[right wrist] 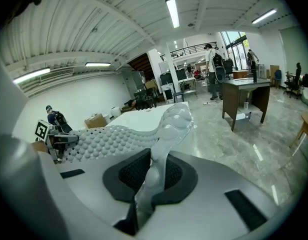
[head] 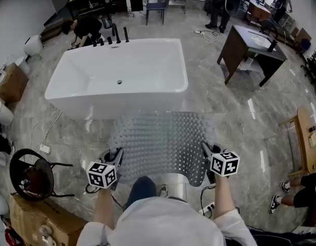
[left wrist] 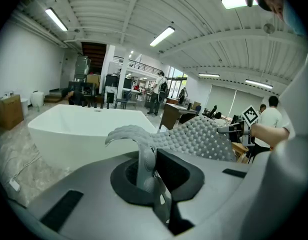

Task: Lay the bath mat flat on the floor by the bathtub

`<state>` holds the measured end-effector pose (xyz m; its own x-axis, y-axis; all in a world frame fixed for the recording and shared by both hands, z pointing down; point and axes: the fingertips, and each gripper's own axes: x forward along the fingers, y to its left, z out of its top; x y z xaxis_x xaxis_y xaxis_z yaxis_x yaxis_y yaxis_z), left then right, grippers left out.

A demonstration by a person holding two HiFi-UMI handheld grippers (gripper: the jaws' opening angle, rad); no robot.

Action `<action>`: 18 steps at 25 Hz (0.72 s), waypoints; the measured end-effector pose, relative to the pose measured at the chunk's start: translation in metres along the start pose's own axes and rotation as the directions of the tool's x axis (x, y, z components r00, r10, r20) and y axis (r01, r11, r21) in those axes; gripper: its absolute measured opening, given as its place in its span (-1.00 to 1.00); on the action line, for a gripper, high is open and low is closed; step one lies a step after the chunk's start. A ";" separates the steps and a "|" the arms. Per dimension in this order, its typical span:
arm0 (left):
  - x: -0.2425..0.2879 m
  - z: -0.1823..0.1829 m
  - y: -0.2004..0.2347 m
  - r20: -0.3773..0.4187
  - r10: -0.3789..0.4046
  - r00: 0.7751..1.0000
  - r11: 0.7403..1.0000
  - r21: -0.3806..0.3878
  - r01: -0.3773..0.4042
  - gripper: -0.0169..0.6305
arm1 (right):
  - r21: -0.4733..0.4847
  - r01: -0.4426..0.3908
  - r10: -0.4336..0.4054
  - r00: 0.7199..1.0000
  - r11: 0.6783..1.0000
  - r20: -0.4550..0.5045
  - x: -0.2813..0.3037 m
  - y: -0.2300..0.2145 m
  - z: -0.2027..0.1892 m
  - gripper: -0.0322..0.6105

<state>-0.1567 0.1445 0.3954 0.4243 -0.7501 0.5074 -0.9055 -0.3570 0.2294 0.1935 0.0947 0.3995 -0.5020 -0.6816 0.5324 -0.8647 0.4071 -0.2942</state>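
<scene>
A grey, see-through bath mat [head: 160, 140] covered in small bumps hangs spread between my two grippers, above the floor just in front of the white bathtub [head: 122, 73]. My left gripper [head: 117, 157] is shut on the mat's near left corner [left wrist: 144, 156]. My right gripper [head: 205, 150] is shut on the near right corner [right wrist: 161, 151]. The mat [left wrist: 199, 136] sags toward the tub, its far edge close to the tub's front wall. In the right gripper view the mat [right wrist: 109, 139] stretches left to the other gripper.
A dark wooden vanity [head: 250, 53] stands to the right of the tub. A black fan [head: 27, 173] and cardboard boxes [head: 37, 219] sit at the left. A wooden bench [head: 307, 137] and a person's shoes [head: 278, 196] are at the right. People stand at the back [head: 217, 4].
</scene>
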 end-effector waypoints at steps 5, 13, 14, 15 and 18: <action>0.017 0.002 0.002 -0.009 0.008 1.000 1.000 -0.001 -0.008 -0.82 | 0.009 -0.004 0.004 1.000 1.000 -0.014 0.013 -0.010 0.002 -0.77; 0.049 0.004 0.029 -0.044 0.014 0.999 1.000 -0.026 -0.015 -0.82 | 0.021 0.020 -0.019 0.999 1.000 -0.043 0.050 -0.021 0.012 -0.76; 0.054 0.004 0.032 -0.048 0.010 0.999 1.000 -0.026 -0.011 -0.82 | 0.021 0.026 -0.025 0.999 0.999 -0.049 0.054 -0.022 0.013 -0.77; 0.058 0.005 0.036 -0.052 0.006 0.999 1.000 -0.028 -0.007 -0.82 | 0.023 0.032 -0.031 0.998 0.999 -0.053 0.058 -0.024 0.014 -0.76; 0.072 0.006 0.046 -0.061 -0.010 0.998 0.999 -0.035 0.007 -0.82 | 0.035 0.048 -0.046 0.997 0.998 -0.060 0.072 -0.027 0.017 -0.76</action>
<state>-0.1679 0.0709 0.4376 0.4316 -0.7113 0.5548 -0.9021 -0.3431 0.2619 0.1802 0.0246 0.4320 -0.4596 -0.6623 0.5917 -0.8880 0.3522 -0.2955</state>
